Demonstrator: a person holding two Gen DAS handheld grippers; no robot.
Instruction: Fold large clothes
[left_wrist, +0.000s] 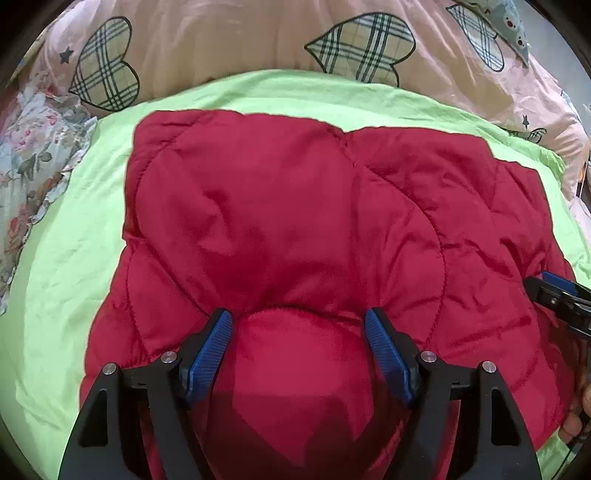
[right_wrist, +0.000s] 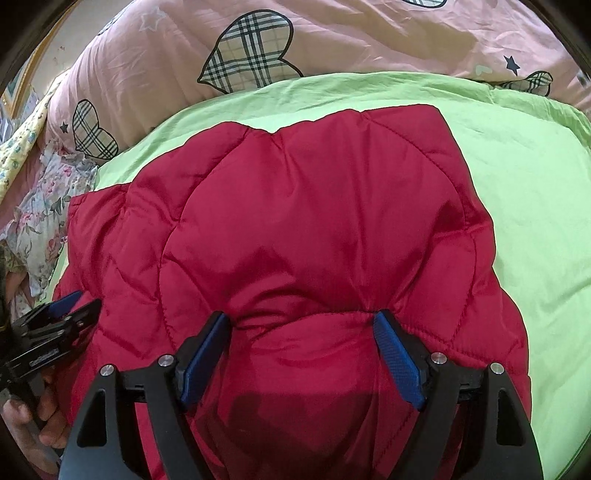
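A red quilted jacket (left_wrist: 295, 206) (right_wrist: 314, 206) lies spread on a light green sheet (left_wrist: 74, 258) (right_wrist: 535, 221). My left gripper (left_wrist: 297, 314) is pushed down into its near left part, and a rounded bulge of red fabric fills the gap between the blue pads, which press on it. My right gripper (right_wrist: 301, 317) stands the same way on the near right part, with fabric puckered at both fingertips. Each gripper shows at the edge of the other's view: the right gripper (left_wrist: 554, 291) and the left gripper (right_wrist: 70, 310).
A pink duvet with plaid hearts (left_wrist: 229, 44) (right_wrist: 369, 44) lies beyond the green sheet. A floral cloth (left_wrist: 33, 158) (right_wrist: 48, 206) is bunched at the far left. A person's hand (right_wrist: 33, 417) holds the left gripper's handle.
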